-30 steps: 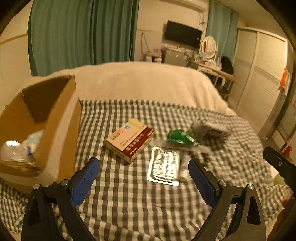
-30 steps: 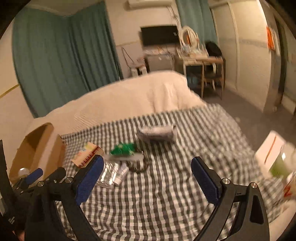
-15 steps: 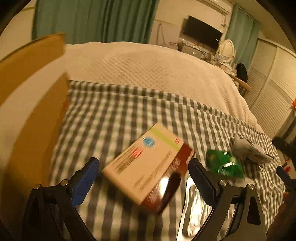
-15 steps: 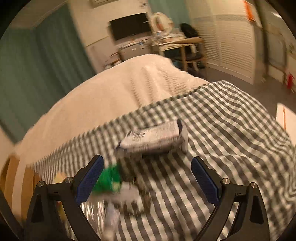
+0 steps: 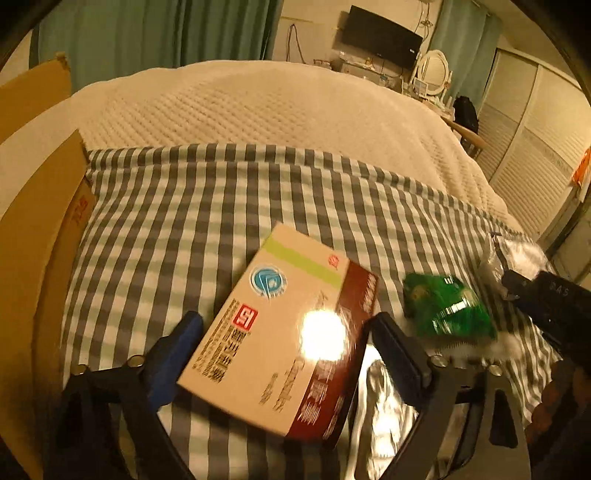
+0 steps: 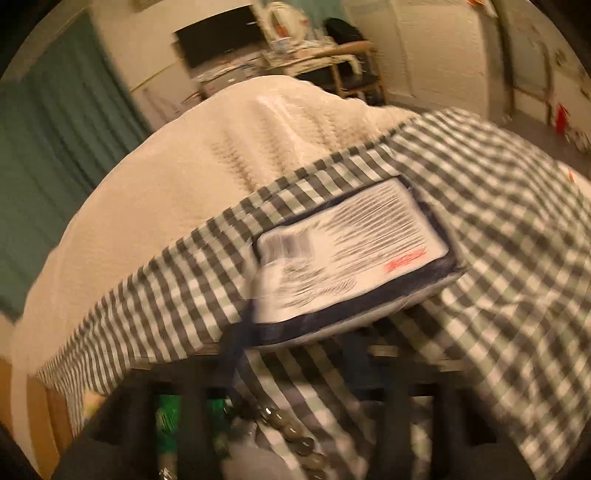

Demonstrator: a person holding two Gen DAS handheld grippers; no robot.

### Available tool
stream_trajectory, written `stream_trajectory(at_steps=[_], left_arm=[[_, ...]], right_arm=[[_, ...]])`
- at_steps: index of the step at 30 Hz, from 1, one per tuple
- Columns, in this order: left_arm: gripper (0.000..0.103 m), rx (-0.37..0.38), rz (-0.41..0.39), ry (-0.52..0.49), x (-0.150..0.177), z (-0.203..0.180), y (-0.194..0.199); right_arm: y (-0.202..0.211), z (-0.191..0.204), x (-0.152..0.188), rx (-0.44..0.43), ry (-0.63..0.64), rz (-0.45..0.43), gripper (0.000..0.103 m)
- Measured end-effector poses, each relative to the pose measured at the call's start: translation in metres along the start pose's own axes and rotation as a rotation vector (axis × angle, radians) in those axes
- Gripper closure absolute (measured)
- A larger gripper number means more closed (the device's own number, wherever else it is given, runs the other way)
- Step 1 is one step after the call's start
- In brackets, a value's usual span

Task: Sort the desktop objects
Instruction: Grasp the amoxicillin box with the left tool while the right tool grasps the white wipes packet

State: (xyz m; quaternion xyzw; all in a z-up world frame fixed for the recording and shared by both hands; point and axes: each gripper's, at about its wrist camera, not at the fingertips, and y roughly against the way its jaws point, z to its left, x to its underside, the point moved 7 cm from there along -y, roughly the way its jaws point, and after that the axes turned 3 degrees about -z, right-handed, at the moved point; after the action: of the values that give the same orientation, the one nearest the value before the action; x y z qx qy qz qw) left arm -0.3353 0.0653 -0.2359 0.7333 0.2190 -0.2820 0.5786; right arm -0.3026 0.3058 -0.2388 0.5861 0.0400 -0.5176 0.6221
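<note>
cream quilted bed (image 5: 280,110) under grey checked cloth (image 5: 221,199), teal curtains (image 5: 155,33) behind, cardboard box (image 5: 33,236) at left, left gripper (image 5: 284,343) jaws closing around medicine carton (image 5: 280,339), right gripper (image 6: 295,354) closing on printed packet (image 6: 351,258), contact blurred

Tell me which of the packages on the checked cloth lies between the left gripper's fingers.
The beige and dark red medicine box. The green packet and white pack lie outside the closing left gripper.
</note>
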Motion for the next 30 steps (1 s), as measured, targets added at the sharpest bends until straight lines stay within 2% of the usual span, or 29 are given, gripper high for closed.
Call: stream_trajectory(at_steps=[1, 6, 12, 18, 24, 28, 30], left_arm=[[0.017, -0.001, 0.008, 0.000, 0.003, 0.001, 0.006], [0.019, -0.011, 0.045, 0.014, 0.021, -0.001, 0.029], [0.020, 0.018, 0.035, 0.039, 0.045, -0.014, 0.077], [0.024, 0.055, -0.045, 0.048, 0.039, -0.021, 0.137], [0.025, 0.091, -0.085, 0.056, 0.035, -0.021, 0.165], [0.025, 0.126, -0.090, 0.065, 0.041, -0.020, 0.177], [0.025, 0.139, -0.118, 0.065, 0.034, -0.021, 0.193]], right_arm=[[0.005, 0.000, 0.001, -0.009, 0.025, 0.007, 0.087], [0.042, -0.016, 0.009, -0.033, 0.084, 0.001, 0.094], [0.113, -0.030, 0.024, -0.076, 0.175, -0.025, 0.095], [0.176, -0.019, 0.039, -0.136, 0.237, -0.030, 0.095], [0.240, -0.008, 0.050, -0.177, 0.290, -0.062, 0.095], [0.268, -0.007, 0.065, -0.151, 0.356, -0.076, 0.095], [0.279, -0.008, 0.067, -0.146, 0.356, -0.082, 0.095]])
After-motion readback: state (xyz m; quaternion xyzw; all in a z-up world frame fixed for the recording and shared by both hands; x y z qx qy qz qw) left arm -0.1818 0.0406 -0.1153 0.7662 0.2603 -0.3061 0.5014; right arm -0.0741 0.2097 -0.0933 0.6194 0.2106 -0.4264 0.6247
